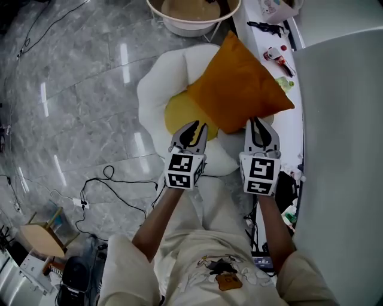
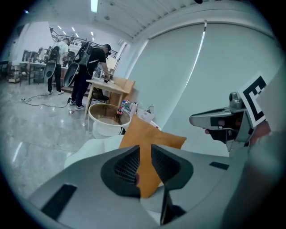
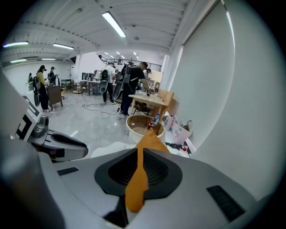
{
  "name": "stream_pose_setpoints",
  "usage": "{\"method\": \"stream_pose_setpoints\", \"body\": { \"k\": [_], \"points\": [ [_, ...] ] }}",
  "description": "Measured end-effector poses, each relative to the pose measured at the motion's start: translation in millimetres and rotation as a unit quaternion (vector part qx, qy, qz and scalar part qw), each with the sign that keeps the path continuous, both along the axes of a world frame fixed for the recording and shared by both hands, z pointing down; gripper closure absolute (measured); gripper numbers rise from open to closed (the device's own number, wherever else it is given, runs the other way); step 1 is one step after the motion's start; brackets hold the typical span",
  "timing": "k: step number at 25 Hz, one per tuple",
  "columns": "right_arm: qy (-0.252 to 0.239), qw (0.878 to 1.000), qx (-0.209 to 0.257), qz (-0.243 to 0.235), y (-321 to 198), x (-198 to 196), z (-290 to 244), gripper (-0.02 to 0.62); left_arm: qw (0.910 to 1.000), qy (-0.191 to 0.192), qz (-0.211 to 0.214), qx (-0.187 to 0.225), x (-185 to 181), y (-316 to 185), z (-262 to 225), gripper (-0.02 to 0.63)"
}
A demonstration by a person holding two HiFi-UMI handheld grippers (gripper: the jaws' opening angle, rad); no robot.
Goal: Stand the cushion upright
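Observation:
An orange square cushion (image 1: 239,83) is lifted off a white flower-shaped seat pad (image 1: 161,83) with a yellow middle (image 1: 179,113), one corner pointing away from me. My left gripper (image 1: 192,132) is shut on the cushion's near-left edge. In the left gripper view the orange fabric (image 2: 152,136) fills the gap between the jaws of the left gripper (image 2: 144,150). My right gripper (image 1: 261,128) is shut on the near-right edge. In the right gripper view a thin fold of the cushion (image 3: 149,136) is pinched between the jaws of the right gripper (image 3: 139,154).
A round white tub with a tan inside (image 1: 192,15) stands just beyond the seat pad. A white ledge with small items (image 1: 272,36) runs along a pale blind (image 1: 341,149) on the right. Cables (image 1: 102,185) lie on the marble floor. People (image 2: 96,62) stand far off.

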State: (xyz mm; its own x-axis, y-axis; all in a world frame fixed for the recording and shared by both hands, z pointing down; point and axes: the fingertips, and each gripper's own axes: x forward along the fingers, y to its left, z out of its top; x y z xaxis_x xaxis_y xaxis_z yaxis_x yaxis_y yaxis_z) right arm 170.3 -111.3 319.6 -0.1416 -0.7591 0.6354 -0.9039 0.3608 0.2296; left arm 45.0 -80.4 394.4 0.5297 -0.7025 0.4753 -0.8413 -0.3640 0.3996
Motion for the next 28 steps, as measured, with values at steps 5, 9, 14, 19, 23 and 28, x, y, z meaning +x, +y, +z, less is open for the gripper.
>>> {"method": "stream_pose_setpoints", "body": {
  "k": [5, 9, 14, 19, 23, 28],
  "points": [
    [-0.040, 0.999, -0.020, 0.007, 13, -11, -21, 0.537, 0.9998, -0.014, -0.013, -0.003, -24, 13, -41, 0.561],
    [-0.054, 0.998, -0.025, -0.001, 22, -17, -38, 0.537, 0.9998, -0.019, -0.003, 0.006, -29, 23, -72, 0.563],
    [-0.062, 0.997, -0.024, -0.029, 32, -42, -58, 0.537, 0.9991, -0.031, 0.023, 0.015, -35, 43, -101, 0.574],
    [-0.078, 0.995, -0.017, -0.054, 38, -73, -86, 0.537, 0.9983, -0.032, 0.042, 0.025, -41, 61, -135, 0.578],
    [-0.088, 0.993, -0.003, -0.075, 46, -97, -110, 0.537, 0.9974, -0.041, 0.041, 0.044, -56, 73, -165, 0.583],
    [-0.107, 0.991, 0.003, -0.085, 61, -119, -130, 0.537, 0.9973, -0.035, 0.041, 0.050, -82, 84, -187, 0.583]
  ]
}}
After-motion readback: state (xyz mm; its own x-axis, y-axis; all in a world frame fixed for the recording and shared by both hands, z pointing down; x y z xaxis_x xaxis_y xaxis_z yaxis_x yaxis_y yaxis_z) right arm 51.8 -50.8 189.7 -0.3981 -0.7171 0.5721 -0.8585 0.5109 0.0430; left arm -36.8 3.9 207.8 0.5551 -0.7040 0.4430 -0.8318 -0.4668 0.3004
